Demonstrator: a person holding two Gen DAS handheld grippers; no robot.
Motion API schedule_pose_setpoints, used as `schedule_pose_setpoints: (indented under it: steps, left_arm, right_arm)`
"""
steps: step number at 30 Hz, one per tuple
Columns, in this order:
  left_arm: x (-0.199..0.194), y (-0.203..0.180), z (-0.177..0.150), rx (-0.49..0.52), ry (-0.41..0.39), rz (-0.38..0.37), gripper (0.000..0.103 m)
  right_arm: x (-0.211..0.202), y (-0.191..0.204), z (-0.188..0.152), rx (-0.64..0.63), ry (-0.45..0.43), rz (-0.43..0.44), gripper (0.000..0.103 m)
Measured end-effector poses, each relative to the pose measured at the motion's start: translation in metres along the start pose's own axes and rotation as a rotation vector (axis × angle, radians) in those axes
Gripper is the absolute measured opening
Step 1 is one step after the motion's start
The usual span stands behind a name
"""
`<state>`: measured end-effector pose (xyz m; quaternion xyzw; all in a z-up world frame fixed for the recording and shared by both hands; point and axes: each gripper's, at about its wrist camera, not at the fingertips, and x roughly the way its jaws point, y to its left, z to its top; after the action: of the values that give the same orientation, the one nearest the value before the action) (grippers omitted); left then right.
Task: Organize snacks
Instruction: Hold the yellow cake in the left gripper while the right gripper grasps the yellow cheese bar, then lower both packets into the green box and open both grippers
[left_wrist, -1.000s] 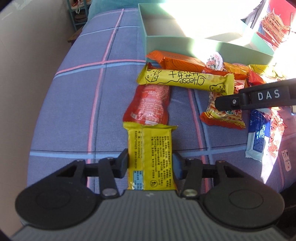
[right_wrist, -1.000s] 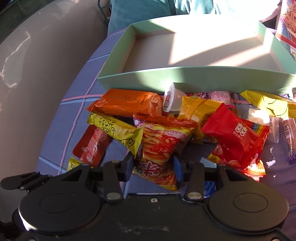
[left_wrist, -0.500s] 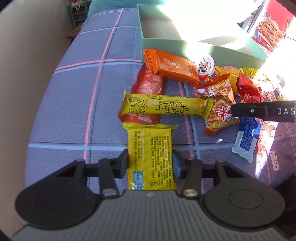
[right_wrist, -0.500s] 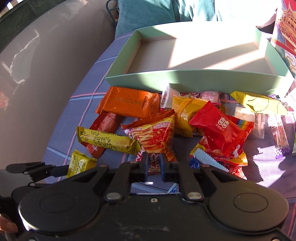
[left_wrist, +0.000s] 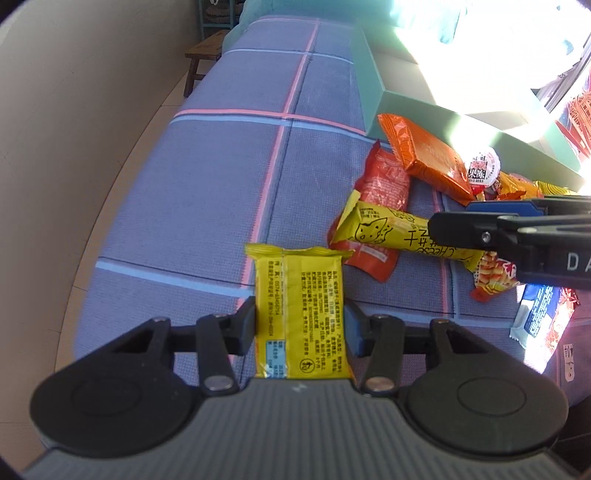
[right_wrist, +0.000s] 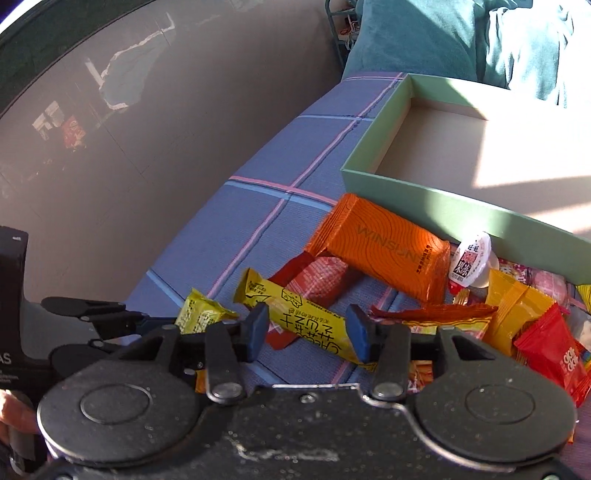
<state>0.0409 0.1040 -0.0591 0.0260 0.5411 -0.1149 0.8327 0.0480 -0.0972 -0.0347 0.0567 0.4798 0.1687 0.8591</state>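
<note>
The left hand-held gripper (left_wrist: 299, 328) has its two pads pressed against the long sides of a yellow snack packet (left_wrist: 301, 314), printed back facing up; the packet's near end is hidden under the gripper body. In the right wrist view only a crumpled corner of that packet (right_wrist: 203, 314) shows behind the left tool.

The right hand-held gripper (right_wrist: 306, 332) stands wide open, its blue-tipped fingers (right_wrist: 256, 330) on either side of a long yellow cheese bar (right_wrist: 299, 319); whether they touch it cannot be told. The bar's near end is covered by the gripper.

The bar lies across a red packet (left_wrist: 380, 195), whose lower part it hides. Just beyond, an orange packet (right_wrist: 380, 243) rests with one edge on the red one. Beside it sits a small jelly cup (right_wrist: 471, 262), its label too small to read. To the right lies a heap of red and yellow snack bags (right_wrist: 532, 325), partly cut off by the frame edge.

All rest on a blue plaid table (left_wrist: 221, 177). Farther back is an open green box (right_wrist: 384, 118); its far side is washed out by sunlight.
</note>
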Motion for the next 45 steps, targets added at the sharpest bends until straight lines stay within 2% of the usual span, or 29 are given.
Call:
schedule_pose_setpoints:
  steps: [1, 3, 10, 12, 14, 18, 19, 22, 25, 28, 32, 33, 34, 36, 37, 40, 45]
  left_arm:
    - [0.000, 0.005, 0.001, -0.004, -0.001, 0.002, 0.047]
    - [0.002, 0.013, 0.003, -0.014, 0.002, -0.002, 0.047]
    - [0.007, 0.025, 0.007, -0.029, 0.004, -0.020, 0.047]
    - [0.007, 0.027, 0.008, -0.039, 0.003, -0.030, 0.047]
    - [0.008, 0.030, 0.007, -0.048, 0.000, -0.035, 0.047]
    - [0.010, 0.030, 0.008, -0.054, -0.005, -0.039, 0.047]
    - [0.010, 0.030, 0.009, -0.055, -0.006, -0.039, 0.047]
    - [0.009, 0.030, 0.009, -0.055, -0.006, -0.040, 0.048]
    - [0.009, 0.031, 0.008, -0.051, -0.005, -0.041, 0.050]
    - [0.009, 0.030, 0.007, -0.036, -0.004, -0.037, 0.054]
    - [0.012, 0.020, 0.007, 0.009, -0.006, -0.011, 0.061]
    - [0.013, 0.017, 0.007, 0.021, -0.011, 0.004, 0.060]
    - [0.012, 0.012, 0.006, 0.044, -0.024, 0.045, 0.048]
    - [0.010, 0.011, 0.006, 0.047, -0.022, 0.051, 0.047]
    - [0.008, 0.012, 0.007, 0.030, -0.018, 0.041, 0.047]
    - [-0.003, 0.016, 0.010, 0.012, -0.023, 0.043, 0.047]
    - [-0.023, 0.008, 0.033, 0.021, -0.067, -0.012, 0.047]
  right_arm:
    - [0.010, 0.004, -0.002, -0.039, 0.030, -0.010, 0.049]
    - [0.017, 0.012, -0.006, -0.102, 0.032, -0.049, 0.050]
    - [0.032, 0.030, -0.002, -0.169, 0.098, -0.065, 0.051]
    - [0.035, 0.032, -0.001, -0.177, 0.139, -0.040, 0.057]
    - [0.031, 0.035, -0.003, -0.222, 0.129, -0.035, 0.074]
    - [0.036, 0.043, -0.008, -0.311, 0.174, -0.046, 0.074]
    - [0.038, 0.046, -0.011, -0.320, 0.180, -0.045, 0.072]
    - [0.043, 0.056, -0.019, -0.343, 0.178, -0.079, 0.038]
    - [0.046, 0.053, -0.018, -0.234, 0.184, -0.065, 0.027]
    - [0.044, 0.038, -0.017, -0.079, 0.215, -0.016, 0.027]
    - [0.045, 0.039, -0.018, -0.084, 0.193, -0.026, 0.029]
    - [0.045, 0.042, -0.018, -0.095, 0.183, -0.033, 0.030]
    - [0.046, 0.045, -0.018, -0.105, 0.173, -0.041, 0.029]
    - [0.045, 0.051, -0.018, -0.119, 0.164, -0.058, 0.025]
    - [0.044, 0.051, -0.018, -0.105, 0.165, -0.049, 0.021]
    - [0.029, 0.037, -0.011, 0.019, 0.146, 0.003, 0.021]
    - [-0.006, 0.002, 0.006, 0.198, 0.054, 0.063, 0.021]
